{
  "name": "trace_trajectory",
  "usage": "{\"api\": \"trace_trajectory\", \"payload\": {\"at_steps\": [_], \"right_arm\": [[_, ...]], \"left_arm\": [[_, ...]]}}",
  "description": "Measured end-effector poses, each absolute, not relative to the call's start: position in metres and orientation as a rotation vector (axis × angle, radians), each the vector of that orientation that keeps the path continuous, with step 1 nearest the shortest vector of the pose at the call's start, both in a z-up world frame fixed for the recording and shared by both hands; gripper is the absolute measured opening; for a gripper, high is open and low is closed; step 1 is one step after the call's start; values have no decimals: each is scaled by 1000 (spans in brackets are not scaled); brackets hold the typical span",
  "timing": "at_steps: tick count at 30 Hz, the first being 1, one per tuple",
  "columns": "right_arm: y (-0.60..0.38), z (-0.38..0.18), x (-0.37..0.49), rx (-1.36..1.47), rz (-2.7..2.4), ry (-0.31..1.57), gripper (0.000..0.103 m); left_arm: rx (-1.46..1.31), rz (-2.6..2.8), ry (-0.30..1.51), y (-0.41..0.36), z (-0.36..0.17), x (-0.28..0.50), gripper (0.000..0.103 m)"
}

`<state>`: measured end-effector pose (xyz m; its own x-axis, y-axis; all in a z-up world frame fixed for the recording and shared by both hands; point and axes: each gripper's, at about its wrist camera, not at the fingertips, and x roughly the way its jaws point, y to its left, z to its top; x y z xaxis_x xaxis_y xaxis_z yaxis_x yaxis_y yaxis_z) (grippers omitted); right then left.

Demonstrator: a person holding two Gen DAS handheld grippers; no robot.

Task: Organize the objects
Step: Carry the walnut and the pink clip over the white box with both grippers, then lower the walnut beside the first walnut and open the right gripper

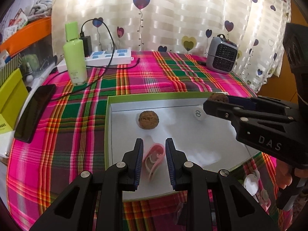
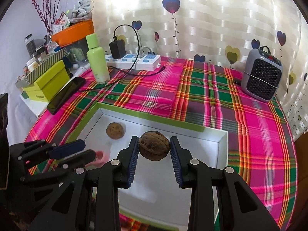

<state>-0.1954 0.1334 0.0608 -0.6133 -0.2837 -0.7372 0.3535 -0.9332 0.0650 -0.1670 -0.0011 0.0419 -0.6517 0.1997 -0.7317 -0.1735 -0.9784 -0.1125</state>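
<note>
The walnut [image 2: 154, 146] we carry is pinched between the pads of our right hand-held gripper [image 2: 154, 148], held above the white box lid [image 2: 222, 150]. A second walnut [image 1: 148, 119] lies inside the lid near a white ball [image 1: 198, 113]. Our left hand-held gripper [image 1: 154, 150] is closed narrowly around a pink clip [image 1: 154, 158] over the lid.

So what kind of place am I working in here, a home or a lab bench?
Most likely a home, probably a bedroom or living corner: a heart-print curtain hangs behind a table under a plaid cloth, with a power strip, a small heater and a lotion bottle on it.
</note>
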Motion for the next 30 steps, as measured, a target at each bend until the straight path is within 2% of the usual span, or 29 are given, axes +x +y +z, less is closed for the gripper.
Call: {"api": "trace_trajectory", "payload": {"at_steps": [30], "right_arm": [[112, 42, -231, 1232, -2444, 172, 34]], "left_arm": [[-1247, 2635, -5, 4, 33, -166, 22]]}}
